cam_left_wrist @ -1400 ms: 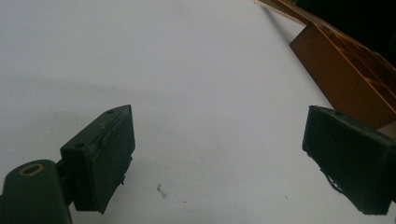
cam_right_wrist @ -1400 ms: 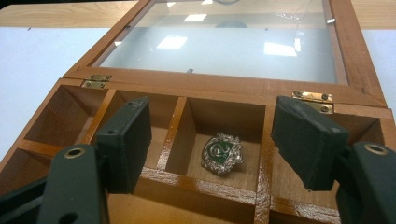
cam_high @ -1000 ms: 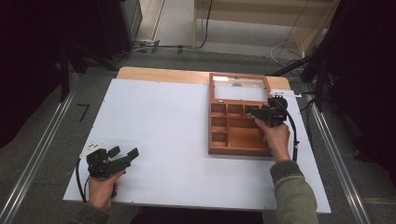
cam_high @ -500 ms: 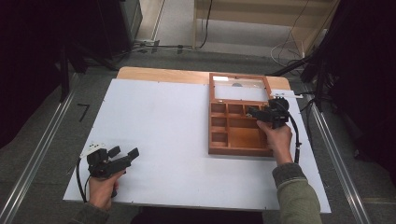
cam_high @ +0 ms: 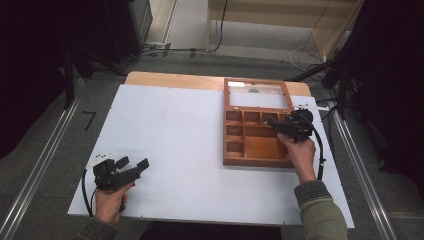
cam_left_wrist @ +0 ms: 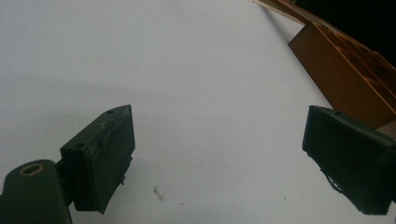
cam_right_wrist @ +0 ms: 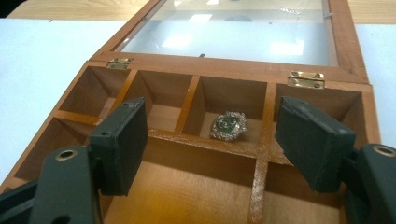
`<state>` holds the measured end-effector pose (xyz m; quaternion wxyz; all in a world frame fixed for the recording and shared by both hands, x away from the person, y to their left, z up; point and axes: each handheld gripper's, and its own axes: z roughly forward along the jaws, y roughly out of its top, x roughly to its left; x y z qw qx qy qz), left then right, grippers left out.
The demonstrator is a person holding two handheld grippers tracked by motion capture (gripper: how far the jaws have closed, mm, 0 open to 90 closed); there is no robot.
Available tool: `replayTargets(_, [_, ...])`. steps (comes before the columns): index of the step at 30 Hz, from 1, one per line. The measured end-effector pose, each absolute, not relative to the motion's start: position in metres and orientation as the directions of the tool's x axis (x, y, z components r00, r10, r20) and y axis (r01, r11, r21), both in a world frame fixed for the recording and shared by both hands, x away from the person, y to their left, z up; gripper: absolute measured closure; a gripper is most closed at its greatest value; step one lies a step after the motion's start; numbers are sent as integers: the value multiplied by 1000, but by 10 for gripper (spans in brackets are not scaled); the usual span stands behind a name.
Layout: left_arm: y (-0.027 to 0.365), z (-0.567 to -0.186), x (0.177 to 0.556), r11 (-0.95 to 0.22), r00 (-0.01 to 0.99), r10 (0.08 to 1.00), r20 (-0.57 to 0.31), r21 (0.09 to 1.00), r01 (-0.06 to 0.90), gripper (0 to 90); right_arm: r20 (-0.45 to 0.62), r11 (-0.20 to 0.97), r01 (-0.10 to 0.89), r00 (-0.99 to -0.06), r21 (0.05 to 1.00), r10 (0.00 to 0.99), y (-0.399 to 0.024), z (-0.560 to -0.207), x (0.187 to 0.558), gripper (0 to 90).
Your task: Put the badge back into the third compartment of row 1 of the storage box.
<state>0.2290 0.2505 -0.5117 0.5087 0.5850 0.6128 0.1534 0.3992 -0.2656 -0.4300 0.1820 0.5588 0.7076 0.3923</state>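
Note:
A wooden box (cam_high: pixel 256 161) with several compartments lies at the table's right, its glass lid (cam_high: pixel 257 96) folded open toward the back. My right gripper (cam_high: pixel 274 121) hovers open over the box's back row, held by a hand from the right. In the right gripper view the wide-apart jaws of that gripper (cam_right_wrist: pixel 215 140) frame a small silvery-green trinket (cam_right_wrist: pixel 228 125) resting in one back compartment of the box (cam_right_wrist: pixel 187 184). My left gripper (cam_high: pixel 133 163) is open and empty near the front left of the table. Its own view shows this gripper (cam_left_wrist: pixel 219 163) above bare white surface, with the box (cam_left_wrist: pixel 345 79) farther off.
The white table top (cam_high: pixel 175 125) spreads wide between the two hands. A strip of bare wood (cam_high: pixel 170 80) runs along its back edge. Brass hinges (cam_right_wrist: pixel 306 78) join lid and box. Cables and dark equipment lie on the floor beyond the table.

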Motion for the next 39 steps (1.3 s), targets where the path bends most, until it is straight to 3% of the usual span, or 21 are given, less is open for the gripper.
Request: replayTargets(39, [250, -512, 229, 261, 206, 875, -438, 785, 562, 95, 211, 61, 587, -383, 807, 899, -276, -427, 342, 232])
